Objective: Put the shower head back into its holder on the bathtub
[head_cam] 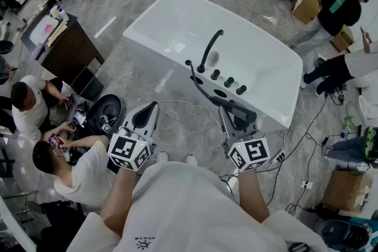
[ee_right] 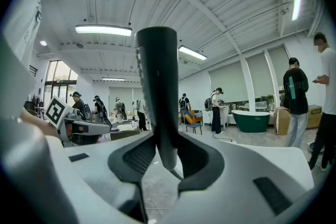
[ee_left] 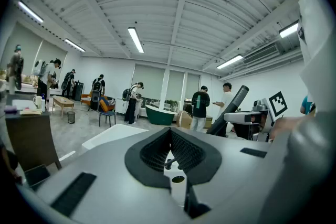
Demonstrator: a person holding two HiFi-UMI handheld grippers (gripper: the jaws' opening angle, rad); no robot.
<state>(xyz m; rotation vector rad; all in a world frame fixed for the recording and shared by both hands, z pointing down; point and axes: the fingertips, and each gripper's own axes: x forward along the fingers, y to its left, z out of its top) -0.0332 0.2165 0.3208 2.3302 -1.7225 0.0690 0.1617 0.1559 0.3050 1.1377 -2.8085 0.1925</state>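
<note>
One gripper carries the work: the right gripper (head_cam: 236, 120) is clamped on the black shower head (ee_right: 157, 86), holding it just off the near rim of the bathtub (head_cam: 177, 15), with the hose (head_cam: 194, 78) running back to the fittings. The left gripper (head_cam: 149, 112) is closed on nothing. Pickup looks done; seating the head in its holder by the knobs (head_cam: 228, 81) remains.

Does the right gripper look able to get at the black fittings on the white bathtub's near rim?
Probably yes: the right gripper, shut on the black shower head, sits just short of the black fittings, with only the black hose between.
</note>
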